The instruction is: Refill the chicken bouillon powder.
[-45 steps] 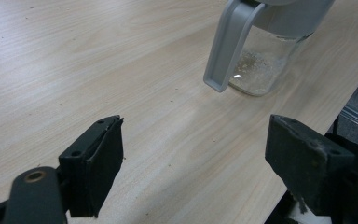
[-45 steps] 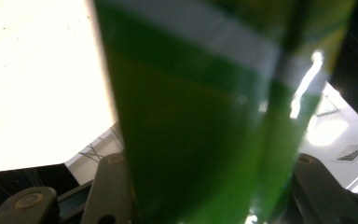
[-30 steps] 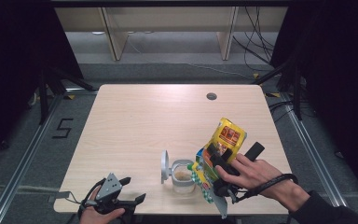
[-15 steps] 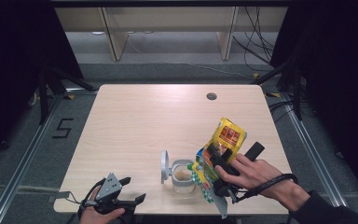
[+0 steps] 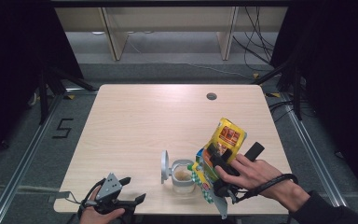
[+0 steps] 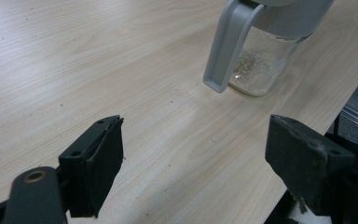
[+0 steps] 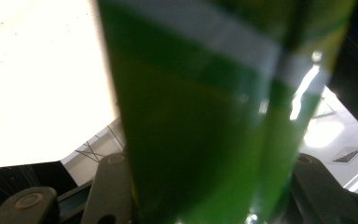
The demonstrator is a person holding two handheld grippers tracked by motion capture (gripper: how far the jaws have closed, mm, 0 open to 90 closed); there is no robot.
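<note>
Right gripper (image 5: 214, 161) clamped on the yellow-green snack bag (image 5: 221, 147), tipped mouth-down, long axis slanting toward the glass jar (image 5: 182, 176) just left. Left gripper (image 5: 121, 198) wide open, empty, farther left at the near edge.

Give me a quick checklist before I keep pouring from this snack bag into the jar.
1. Bag held: the right hand-held gripper is shut on the yellow bag: ok.
2. Bag tipped toward the jar: ok.
3. Jar lid swung open: ok.
4. Jar upright on the table: ok.
5. Jar steadied: the left hand-held gripper is open and apart from it: not ok.
6. Bag mouth over the jar opening: cannot tell.
</note>
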